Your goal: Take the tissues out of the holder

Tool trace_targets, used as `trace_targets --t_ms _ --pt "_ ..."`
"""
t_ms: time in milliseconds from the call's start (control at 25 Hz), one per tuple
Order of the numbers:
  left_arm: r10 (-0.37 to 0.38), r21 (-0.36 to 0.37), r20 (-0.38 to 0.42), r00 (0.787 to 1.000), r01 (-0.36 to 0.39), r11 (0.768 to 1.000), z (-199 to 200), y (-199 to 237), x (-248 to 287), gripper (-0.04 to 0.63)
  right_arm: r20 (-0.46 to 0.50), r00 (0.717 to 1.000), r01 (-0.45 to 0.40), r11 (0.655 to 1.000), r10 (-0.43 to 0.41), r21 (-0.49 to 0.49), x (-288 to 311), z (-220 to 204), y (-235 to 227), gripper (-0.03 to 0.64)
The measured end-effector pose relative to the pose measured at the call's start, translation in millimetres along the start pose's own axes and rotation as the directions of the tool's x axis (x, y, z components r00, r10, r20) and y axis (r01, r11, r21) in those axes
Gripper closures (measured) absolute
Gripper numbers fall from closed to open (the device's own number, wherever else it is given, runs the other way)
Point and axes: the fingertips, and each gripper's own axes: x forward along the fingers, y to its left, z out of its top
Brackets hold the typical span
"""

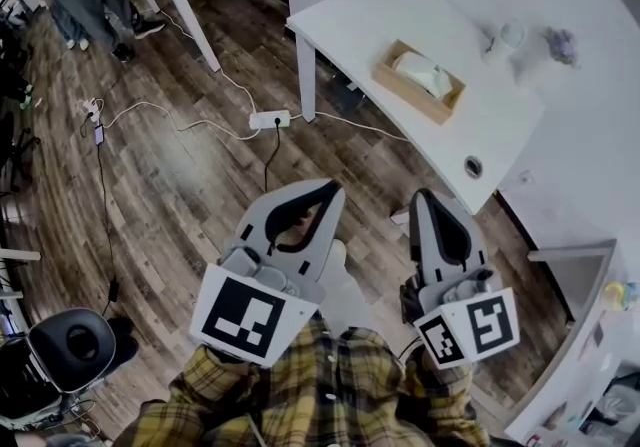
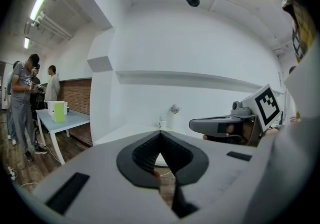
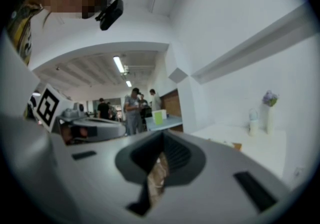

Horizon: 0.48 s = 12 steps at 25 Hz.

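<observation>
White table with a wooden holder, white tissues inside

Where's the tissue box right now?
In the head view, the wooden tissue box sits on the white table at the upper right, near a small white bottle.
</observation>
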Motion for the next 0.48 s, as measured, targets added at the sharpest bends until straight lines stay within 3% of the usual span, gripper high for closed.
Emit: trace_targets --t_ms 480 --pt "0.021 0.006 0.033 0.999 -0.021 1.0 36 22 112 0.577 0.005 1.0 -0.019 1.0 0.019 -0.015 62 30 -95 0.607"
